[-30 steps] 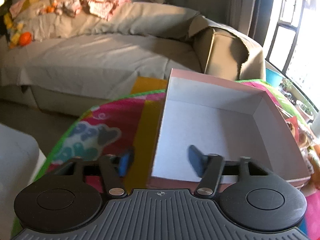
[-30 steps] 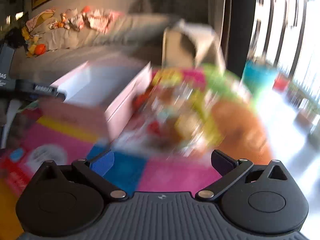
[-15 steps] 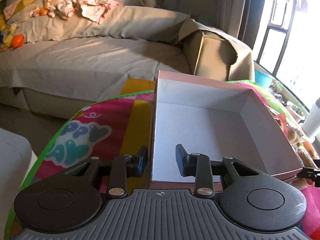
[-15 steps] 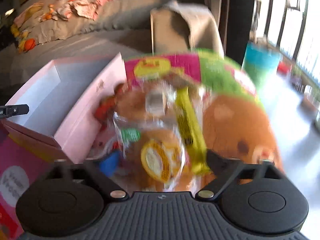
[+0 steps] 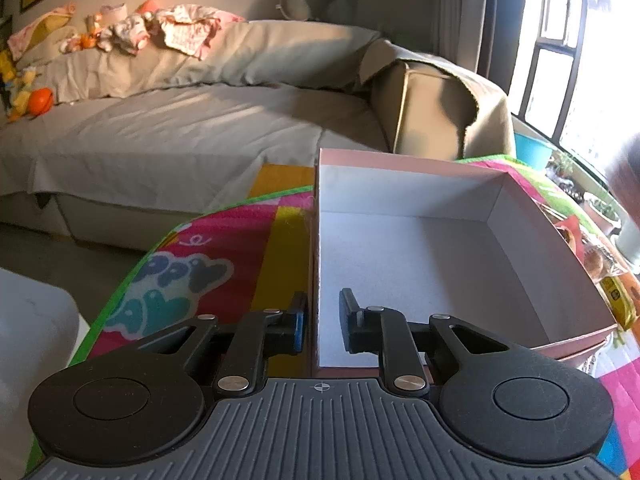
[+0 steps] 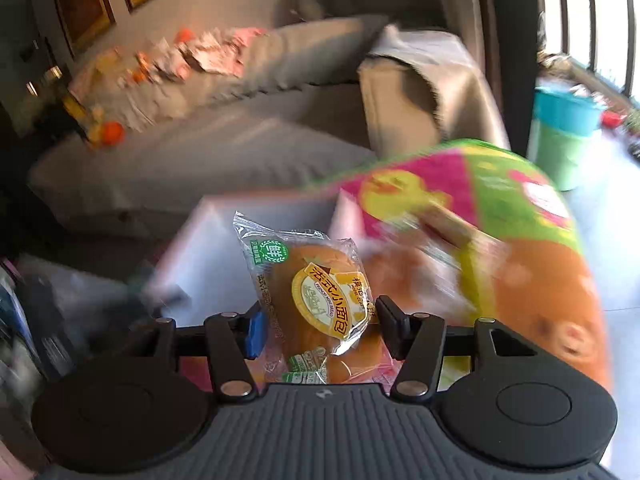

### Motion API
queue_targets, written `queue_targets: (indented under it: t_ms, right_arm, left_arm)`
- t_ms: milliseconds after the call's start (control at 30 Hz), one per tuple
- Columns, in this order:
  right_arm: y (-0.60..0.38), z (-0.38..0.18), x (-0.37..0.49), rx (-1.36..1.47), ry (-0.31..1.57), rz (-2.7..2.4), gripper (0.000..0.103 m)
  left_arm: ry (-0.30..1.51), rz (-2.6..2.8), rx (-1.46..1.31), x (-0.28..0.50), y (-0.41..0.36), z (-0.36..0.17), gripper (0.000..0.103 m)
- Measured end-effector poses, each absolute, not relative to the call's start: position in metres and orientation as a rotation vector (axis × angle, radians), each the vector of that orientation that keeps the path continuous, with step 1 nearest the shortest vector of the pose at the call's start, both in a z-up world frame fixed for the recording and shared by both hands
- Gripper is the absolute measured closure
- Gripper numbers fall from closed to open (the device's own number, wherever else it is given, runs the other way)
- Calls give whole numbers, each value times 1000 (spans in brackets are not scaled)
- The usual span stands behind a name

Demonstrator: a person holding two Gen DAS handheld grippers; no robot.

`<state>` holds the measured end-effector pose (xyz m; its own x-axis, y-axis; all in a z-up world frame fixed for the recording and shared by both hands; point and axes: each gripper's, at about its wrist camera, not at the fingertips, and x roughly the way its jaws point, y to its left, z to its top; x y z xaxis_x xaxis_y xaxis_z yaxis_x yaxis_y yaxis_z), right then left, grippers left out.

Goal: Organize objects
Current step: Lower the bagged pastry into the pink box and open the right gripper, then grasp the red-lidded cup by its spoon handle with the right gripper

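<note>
Over pink box [image 6: 208, 248]: R gripper [image 6: 318, 326] w/ bread pack [image 6: 316, 300]

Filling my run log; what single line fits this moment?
left gripper: shut on box wall | right gripper: closing on wrapped bun

The right gripper [image 6: 318, 326] is closing its jaws on a clear-wrapped bread bun [image 6: 316, 304] with a yellow label, which is sitting between the two fingers. Behind it, blurred, a pink box [image 6: 256, 216] is lying on a bright play mat [image 6: 500, 208], with a grey sofa [image 6: 224, 140] and a teal bucket [image 6: 568, 128] beyond.
</note>
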<state>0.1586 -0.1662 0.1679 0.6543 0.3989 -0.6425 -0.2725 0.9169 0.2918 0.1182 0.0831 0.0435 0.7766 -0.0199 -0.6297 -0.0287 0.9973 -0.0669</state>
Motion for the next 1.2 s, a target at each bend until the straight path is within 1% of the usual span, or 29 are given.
queue_targets:
  t_ms: [33,67,100,133,167,267,400,467,667,800,967,1100,1200]
  right_arm:
    - [-152,172,170,195,747,404,48]
    - [-137,174,182,207,731,419,45]
    - [-124,175,194,214,723,427,34]
    - [-113,174,204,221,721,420,29]
    - [-106,172,212,223,720,417,28]
    - [-109,169,210,209,702,407,28]
    - [-149,163,177,140,615,314,27]
    - [-174,155,160,109,602,244,25]
    - [-223,104,134,80,716,110,24]
    - [-221,73,133,83,776,132,24]
    - [-206,49,123,76,790,213,24]
    - [-181,45,110,-17,764,257,19]
    - [-165,43,103,-70,765,278,18]
  left_arm:
    - [687,11,-73,119,82,44,85]
    - [690,15,-71,119,82,44,85]
    - [692,16,-71,119,82,44,86]
    - [694,17,-74,119,83,44,86]
    - [696,16,-82,120,85,44,87]
    - [700,11,-106,119,89,44,88]
    - [694,15,-106,119,88,42,88]
    - [692,19,-113,118,87,42,88]
    - [688,20,-116,117,86,41,87]
    - [691,18,-118,116,86,41,87]
    - [695,13,-122,114,87,41,87]
    - [696,23,-118,113,84,41,87]
    - [698,22,-117,113,84,42,87]
